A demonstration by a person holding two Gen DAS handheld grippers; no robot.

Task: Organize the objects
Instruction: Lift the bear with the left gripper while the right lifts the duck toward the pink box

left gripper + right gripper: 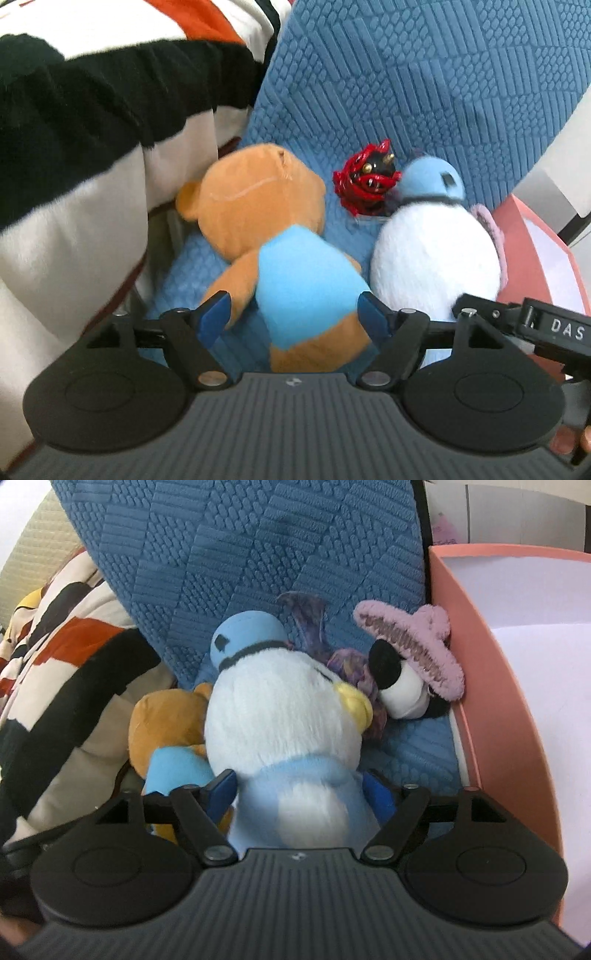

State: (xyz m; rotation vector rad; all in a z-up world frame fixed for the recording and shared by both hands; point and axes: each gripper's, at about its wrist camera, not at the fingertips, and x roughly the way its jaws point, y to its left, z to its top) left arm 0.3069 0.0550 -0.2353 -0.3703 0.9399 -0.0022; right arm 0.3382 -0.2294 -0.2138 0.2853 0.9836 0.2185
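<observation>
The brown teddy bear [258, 221] (blue shirt, face down) is seen lying between the spread jaws of the left hand-held gripper [293, 314], its long axis running away toward the upper centre of the frame; the pads stand clear of it. The white duck plush [284, 731] is straddled by the right hand-held gripper [301, 794], jaws wide; whether its pads press cannot be told. Both rest against the blue textured cushion [424, 81].
</observation>
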